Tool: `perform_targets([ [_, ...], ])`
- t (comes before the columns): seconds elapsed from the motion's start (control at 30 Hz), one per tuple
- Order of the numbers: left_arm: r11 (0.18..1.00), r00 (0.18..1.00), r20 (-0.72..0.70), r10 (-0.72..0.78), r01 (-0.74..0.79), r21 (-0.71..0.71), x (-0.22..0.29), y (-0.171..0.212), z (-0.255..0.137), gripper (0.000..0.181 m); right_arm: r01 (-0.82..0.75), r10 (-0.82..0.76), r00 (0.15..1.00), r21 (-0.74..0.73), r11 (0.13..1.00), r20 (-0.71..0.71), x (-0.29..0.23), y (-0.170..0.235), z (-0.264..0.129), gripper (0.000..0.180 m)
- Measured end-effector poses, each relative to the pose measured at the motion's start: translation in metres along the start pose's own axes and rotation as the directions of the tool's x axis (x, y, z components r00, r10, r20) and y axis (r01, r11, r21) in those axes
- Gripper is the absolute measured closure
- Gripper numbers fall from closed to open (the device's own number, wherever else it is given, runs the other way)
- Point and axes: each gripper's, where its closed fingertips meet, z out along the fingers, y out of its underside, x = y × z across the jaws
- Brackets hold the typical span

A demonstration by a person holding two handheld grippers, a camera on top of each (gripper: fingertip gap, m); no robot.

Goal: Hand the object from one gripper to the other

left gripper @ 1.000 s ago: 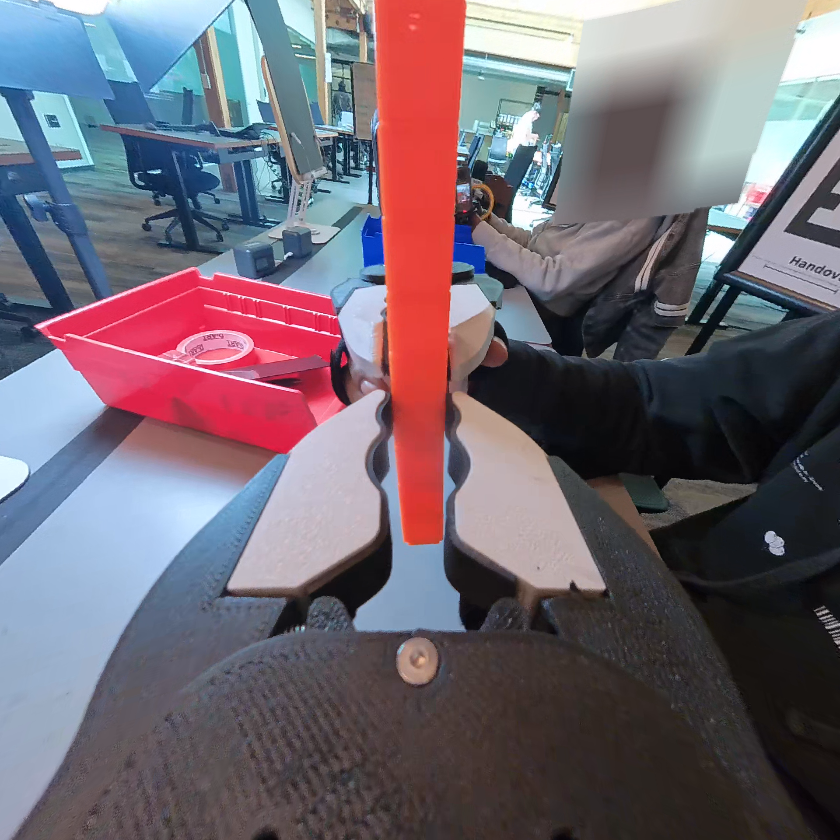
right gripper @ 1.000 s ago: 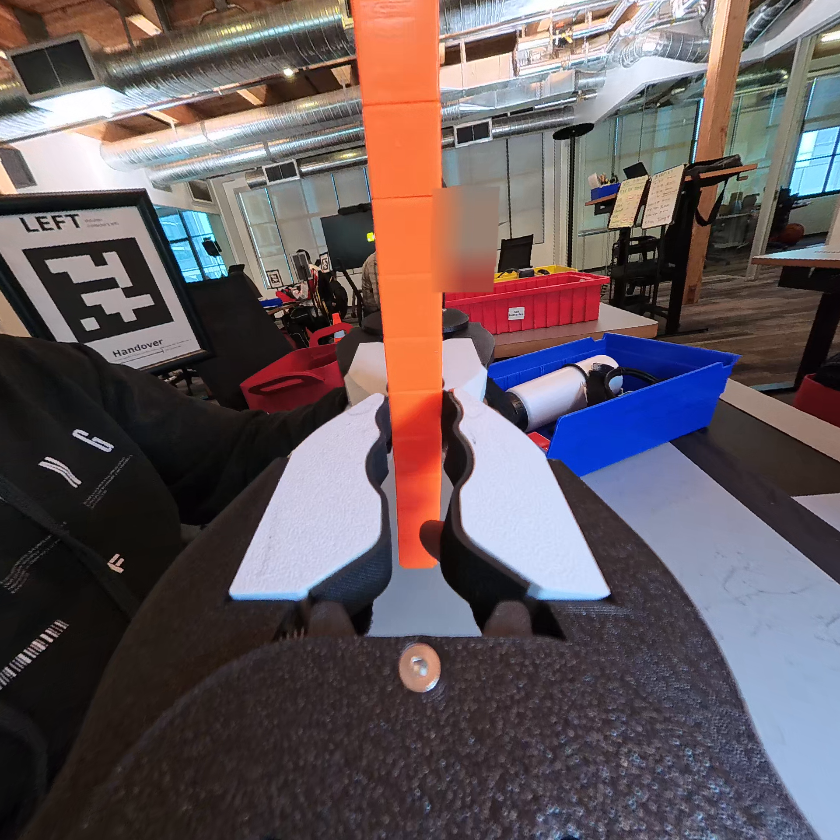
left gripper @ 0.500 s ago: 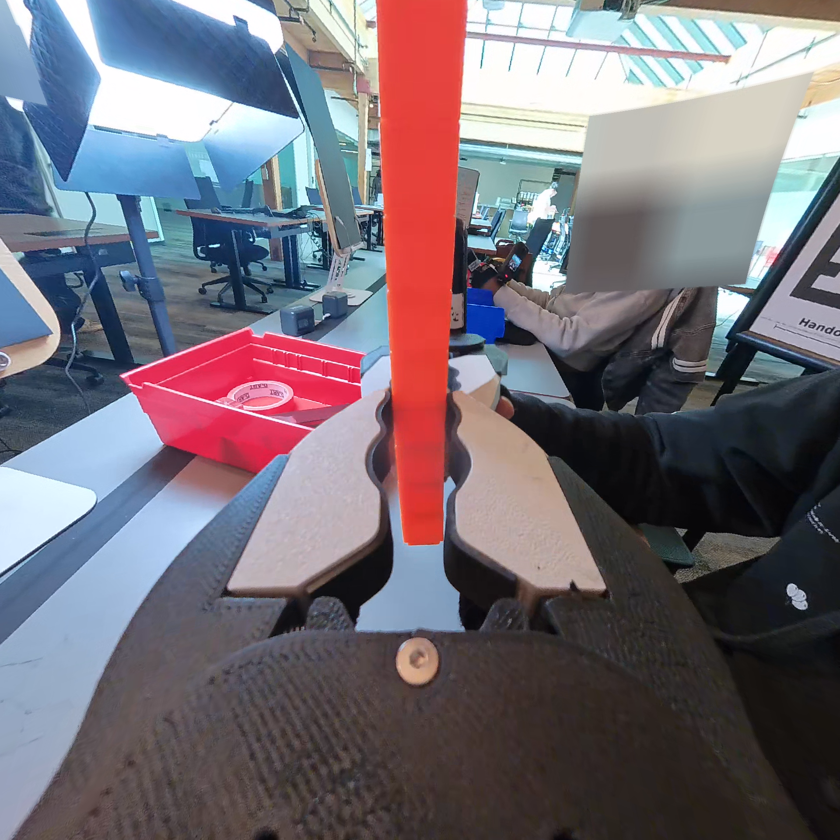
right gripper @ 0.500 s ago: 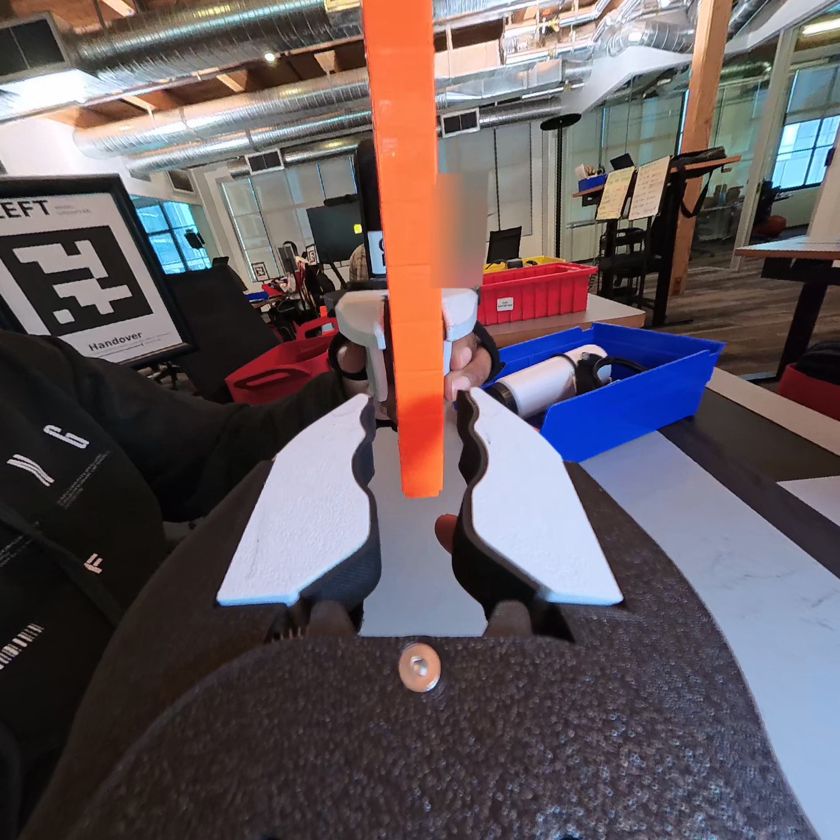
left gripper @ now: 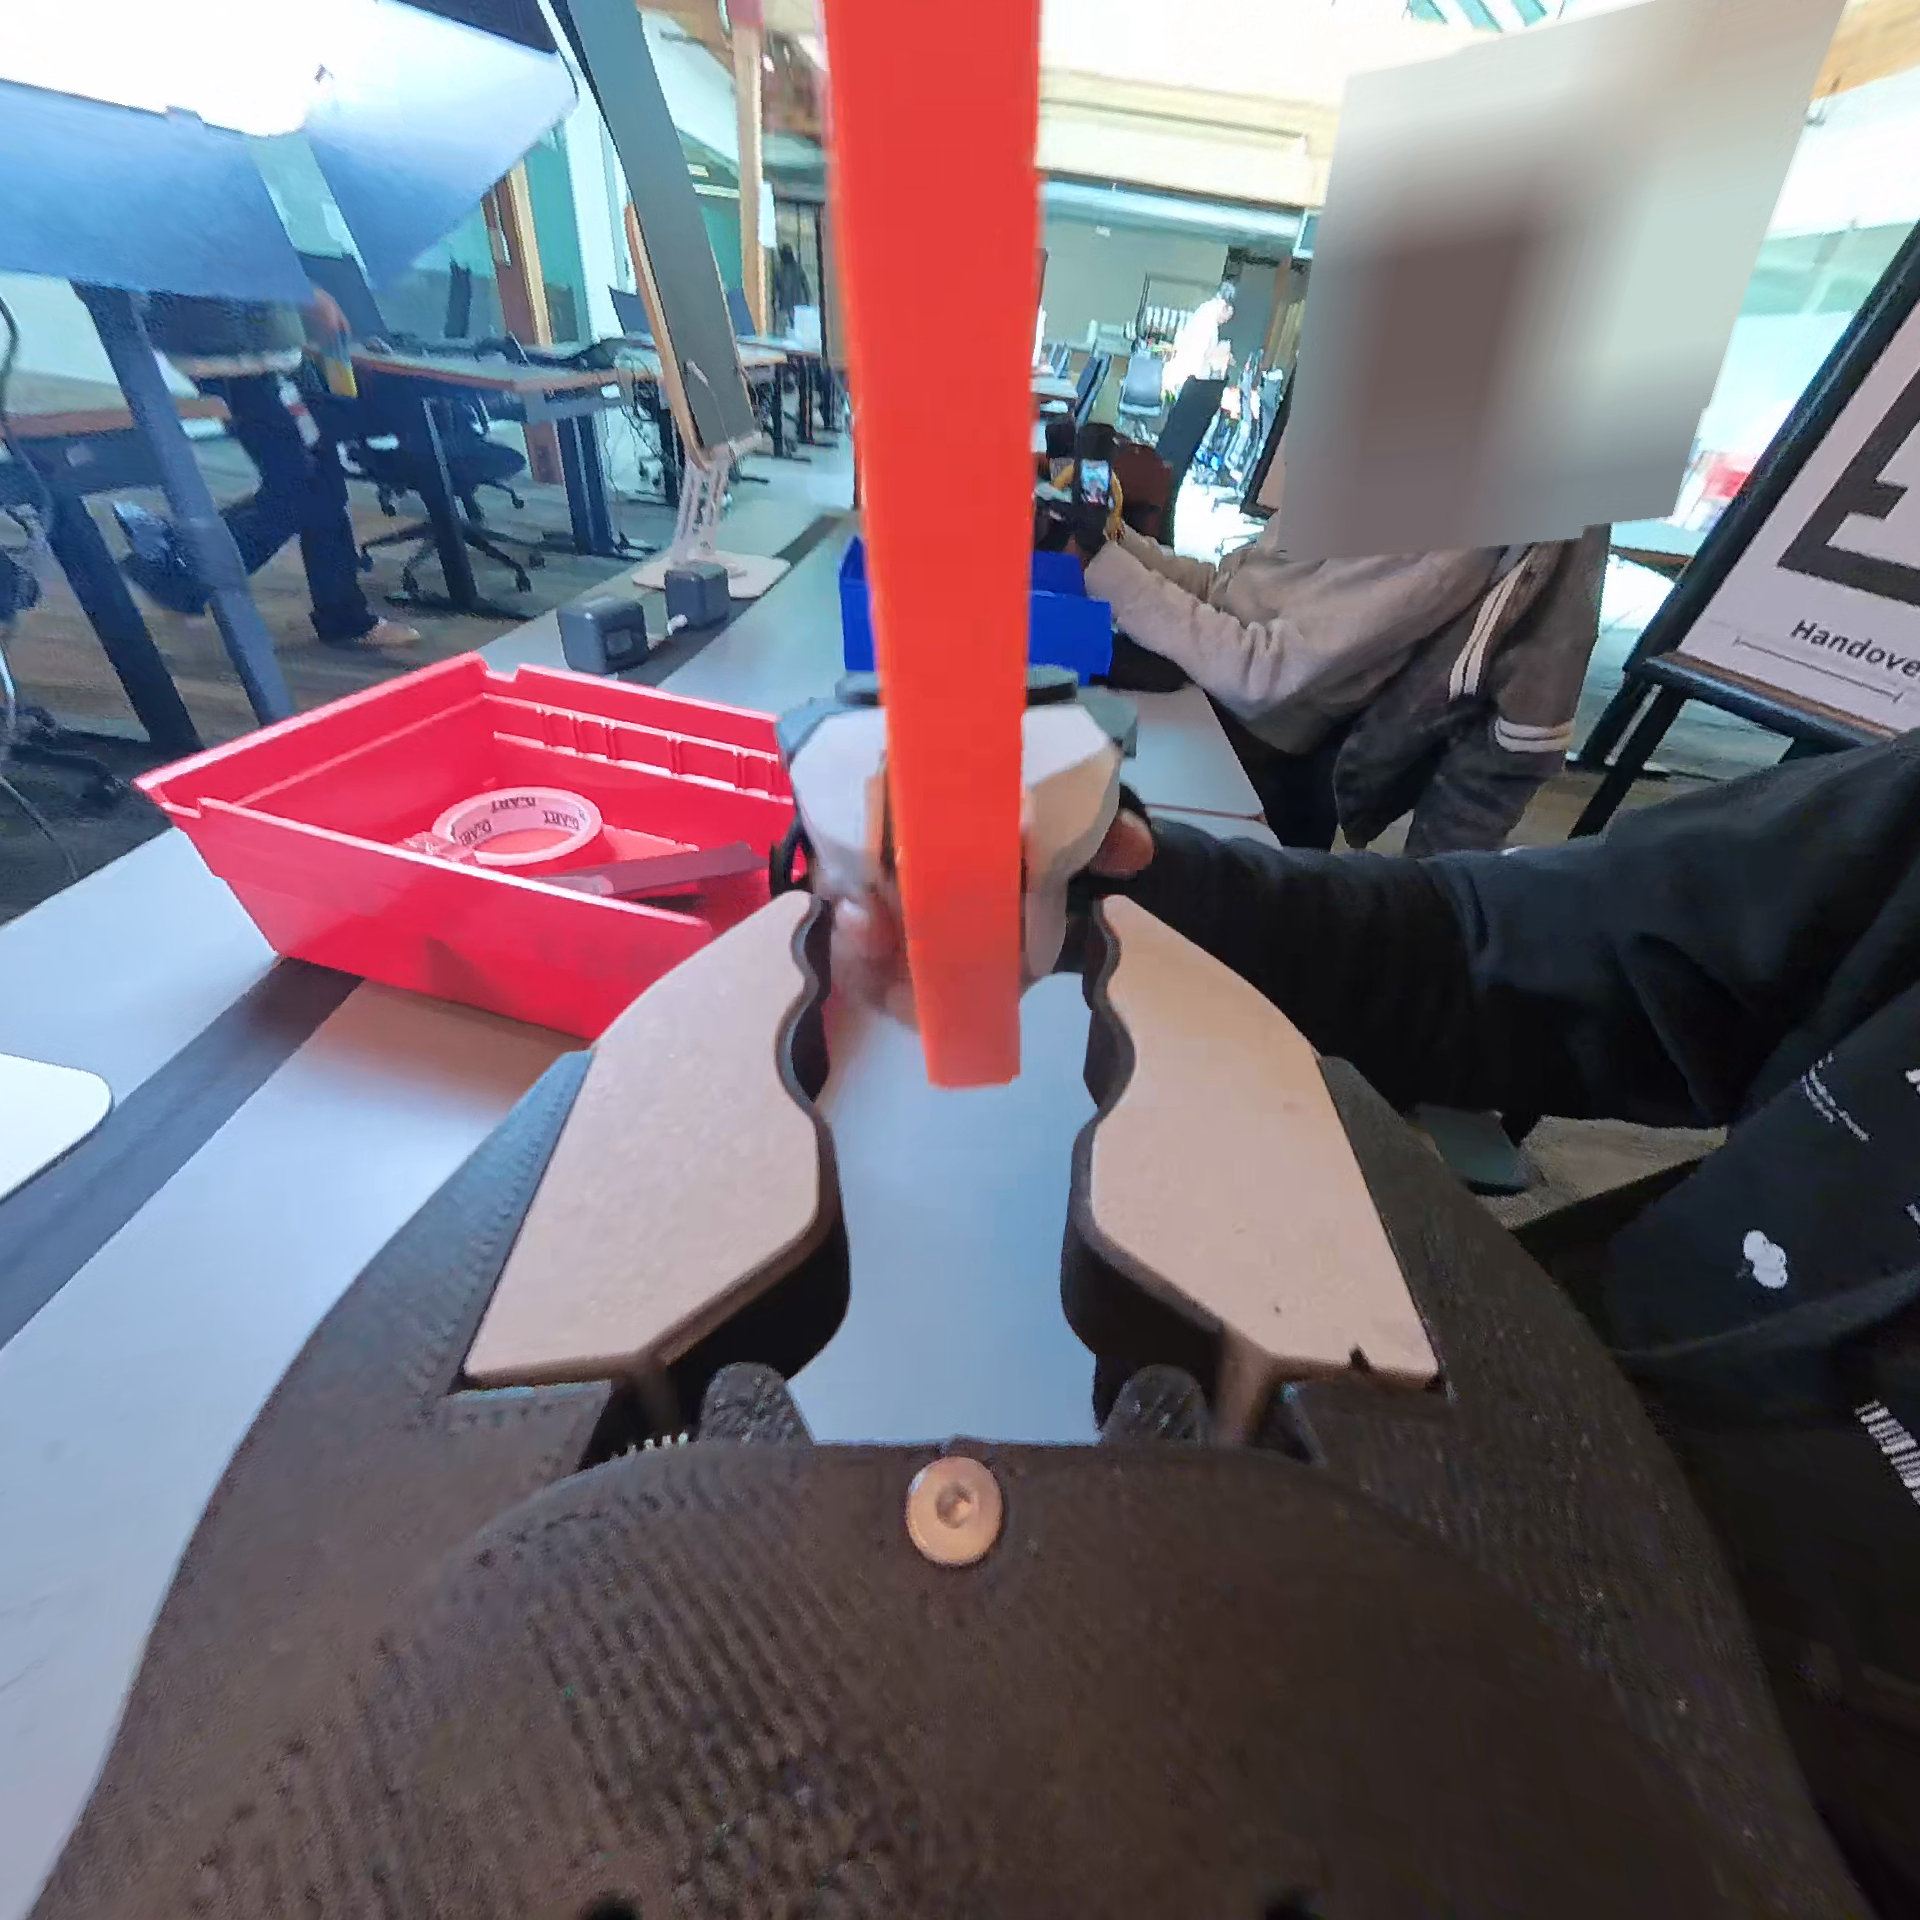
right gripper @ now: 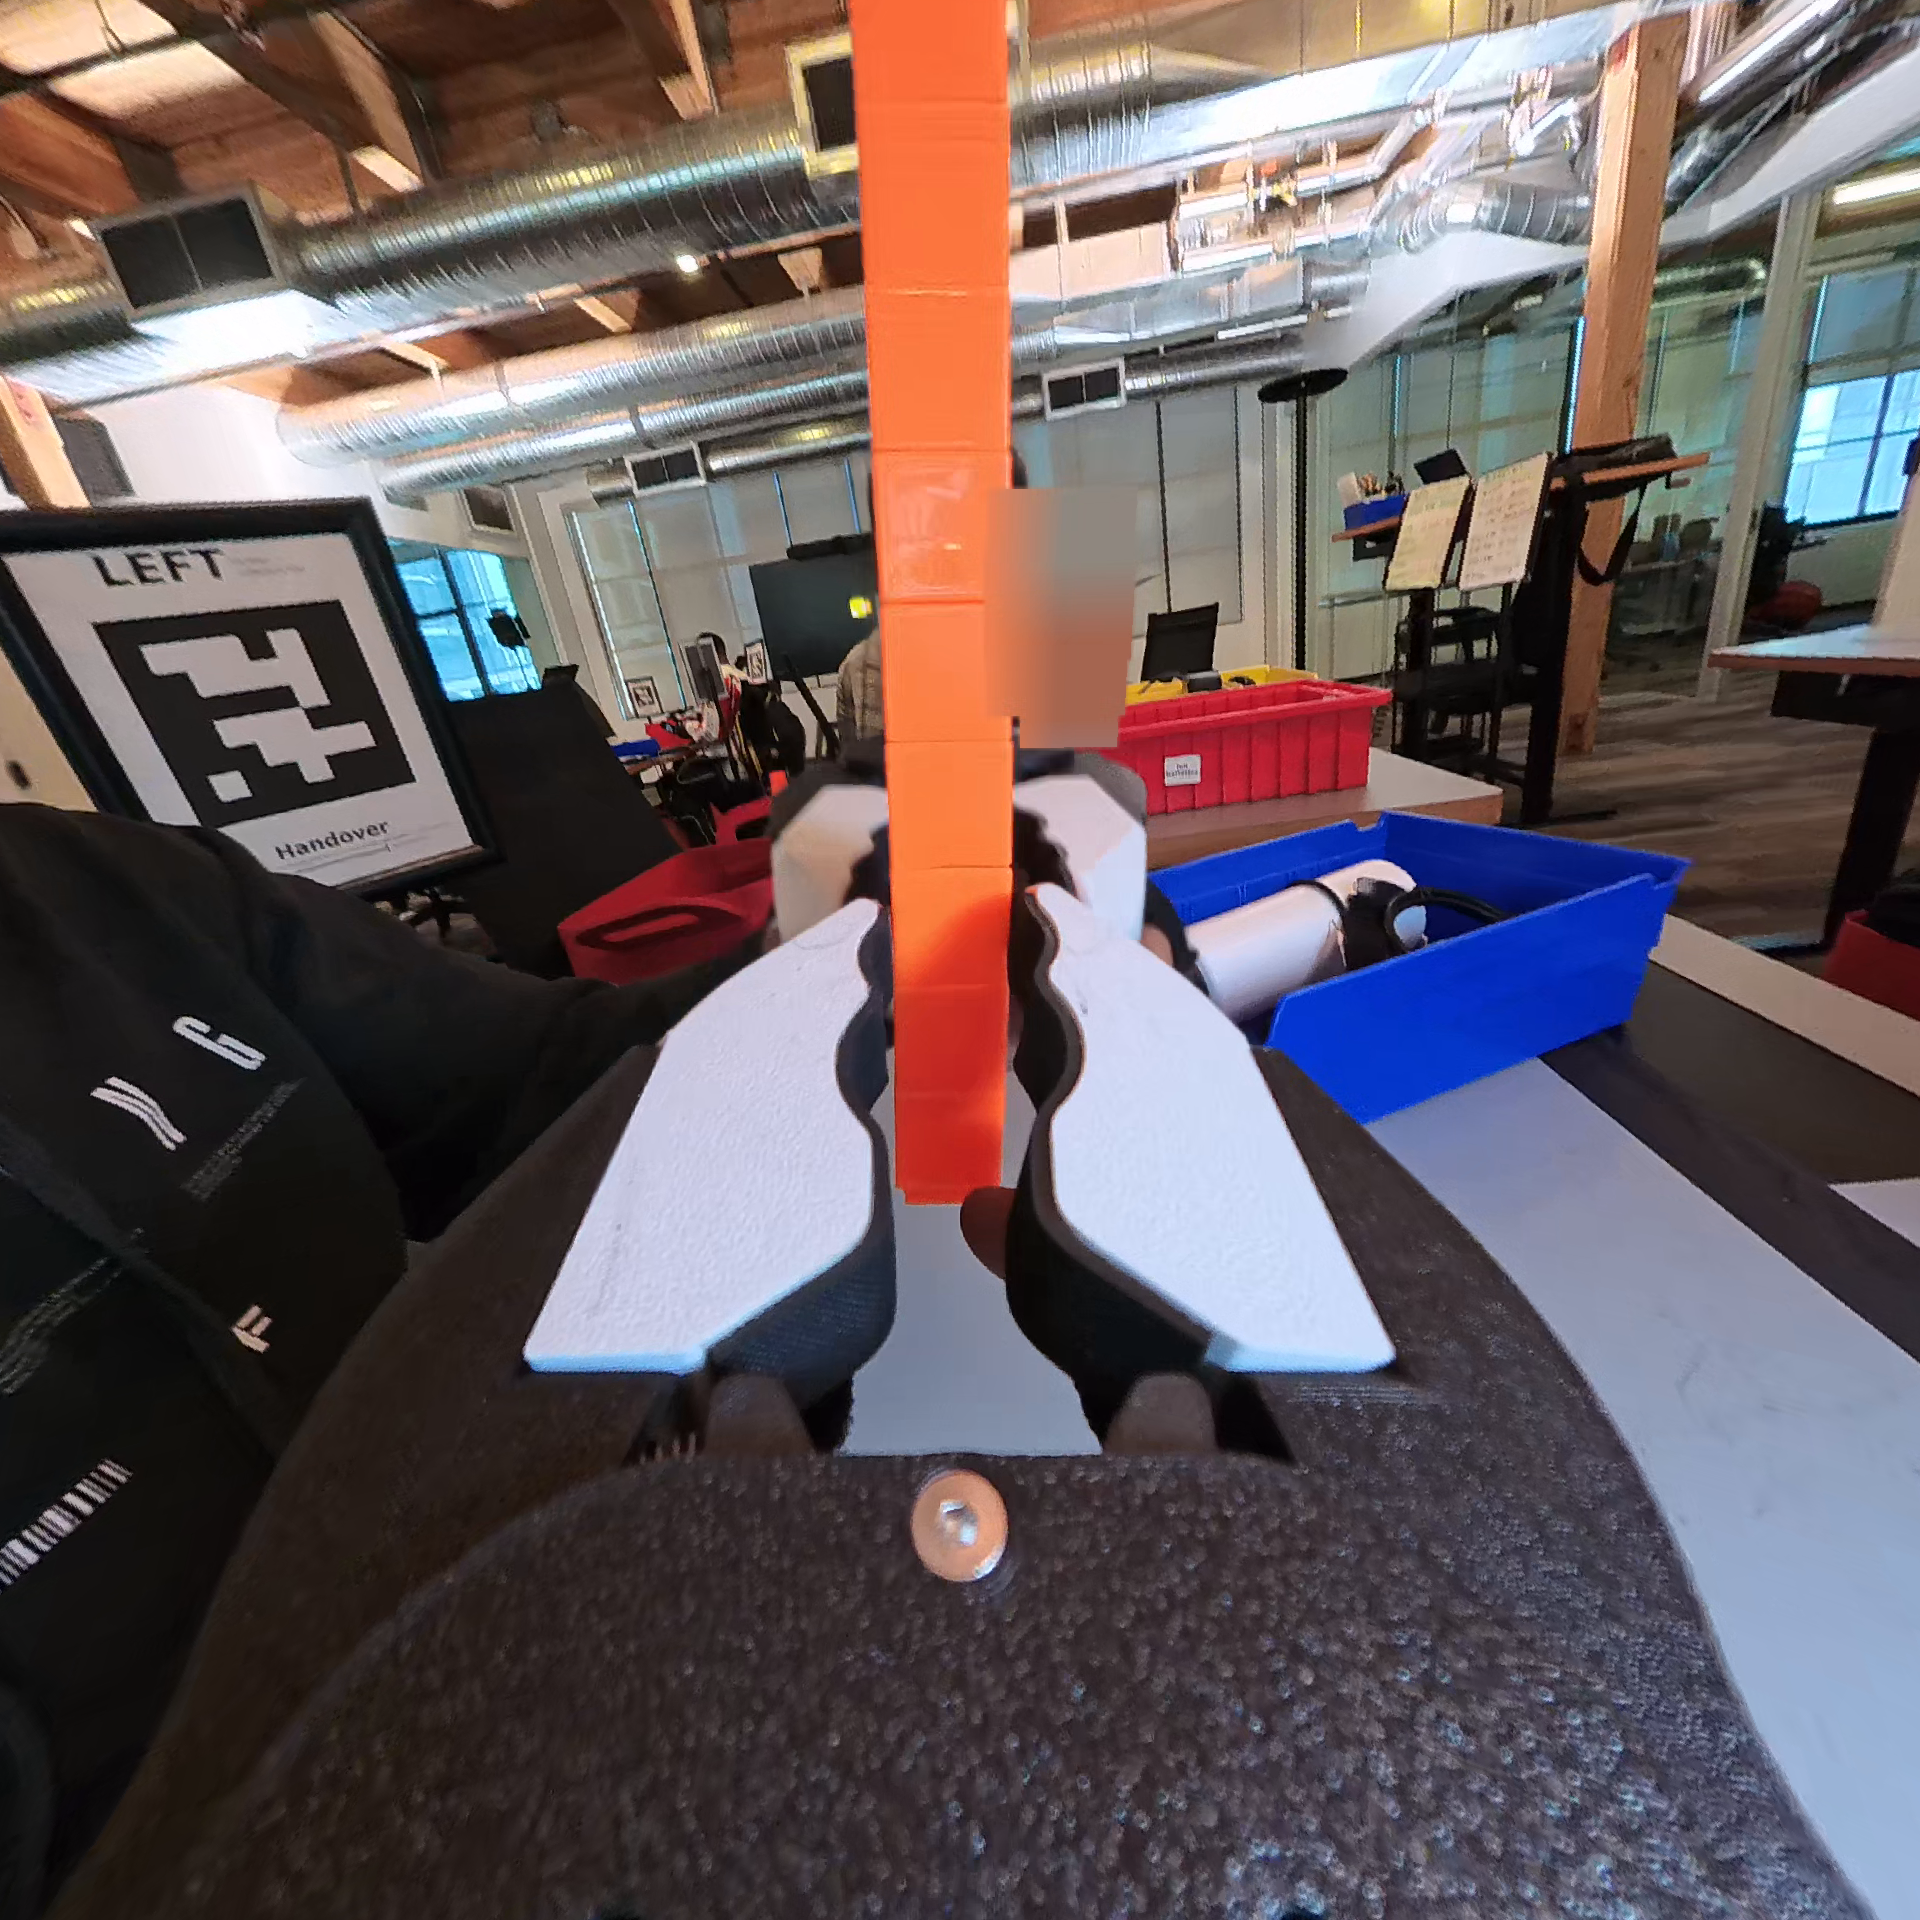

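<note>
A long orange bar (left gripper: pixel 935 520) made of stacked segments stands upright between the two grippers above the grey table (left gripper: pixel 156 1351). My left gripper (left gripper: pixel 956 925) is open, its tan fingers (left gripper: pixel 686 1122) apart on either side of the bar's lower end without touching it. My right gripper (right gripper: pixel 951 914) is shut on the orange bar (right gripper: pixel 935 416) near its bottom end. In the left wrist view the right gripper (left gripper: pixel 956 831) shows beyond, its white fingers clamped on the bar. In the right wrist view the left gripper (right gripper: pixel 951 852) shows behind the bar. The bar's top runs out of both views.
A red bin (left gripper: pixel 447 935) holding a tape roll (left gripper: pixel 516 826) sits on the table to the left. A blue bin (right gripper: pixel 1455 997) holds a white cylinder (right gripper: pixel 1278 945). A framed marker sign (right gripper: pixel 249 696) stands behind. A seated person in a grey jacket (left gripper: pixel 1351 644) is across the table. My two grippers' fingertips are within a few centimetres of each other.
Both grippers held the bar a second ago. The right then opened while the left held it. Now the right has shut on the bar again and the left has opened.
</note>
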Motion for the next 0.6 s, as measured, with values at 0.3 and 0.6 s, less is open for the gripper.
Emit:
perform_targets([
  [0.3,1.0,1.0,-0.006,0.004,-0.004,0.008,0.0,0.006,0.009,0.159,0.017,-0.016,1.0,0.029,0.999,-0.017,0.002,-0.005,-0.002,0.159],
  [0.6,0.994,0.999,0.045,0.015,-0.019,0.104,-0.008,-0.012,-0.004,0.16,0.028,-0.027,0.998,0.007,1.0,-0.057,0.009,-0.01,-0.012,0.138],
])
